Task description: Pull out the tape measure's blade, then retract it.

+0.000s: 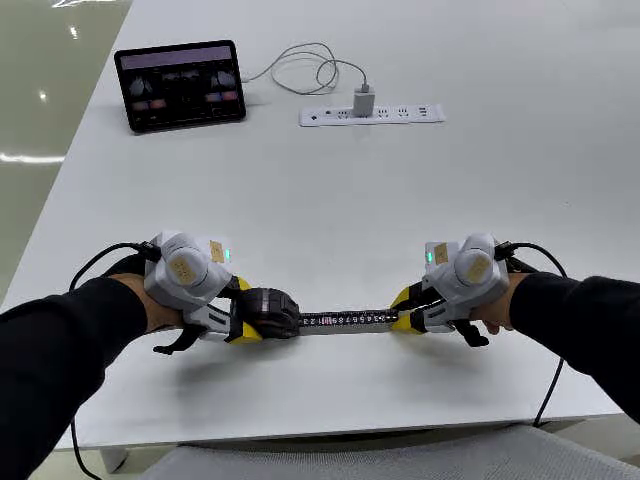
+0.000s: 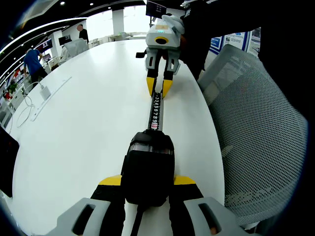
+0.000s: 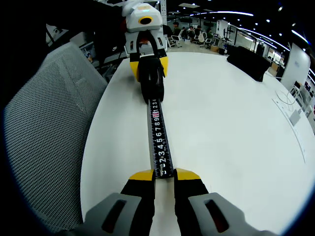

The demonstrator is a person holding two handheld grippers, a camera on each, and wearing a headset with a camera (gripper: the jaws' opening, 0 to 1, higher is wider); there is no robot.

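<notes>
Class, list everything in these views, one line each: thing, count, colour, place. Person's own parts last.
tape measure case: one, black, near edge, gripped
blade: one, dark, numbered, pulled out of case along table
tablet: one, black, far left
power strip: one, white, far side, charger plugged in
cable: one, white, tablet to charger
table: one, white
chair: one, grey mesh, near edge
left gripper: one, white with yellow tips, shut on case
right gripper: one, same colours, shut on blade
sleeves: two, black, behind grippers

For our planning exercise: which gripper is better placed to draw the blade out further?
Probably the right gripper: it pinches the blade at its free end, while the left gripper anchors the black case.
</notes>
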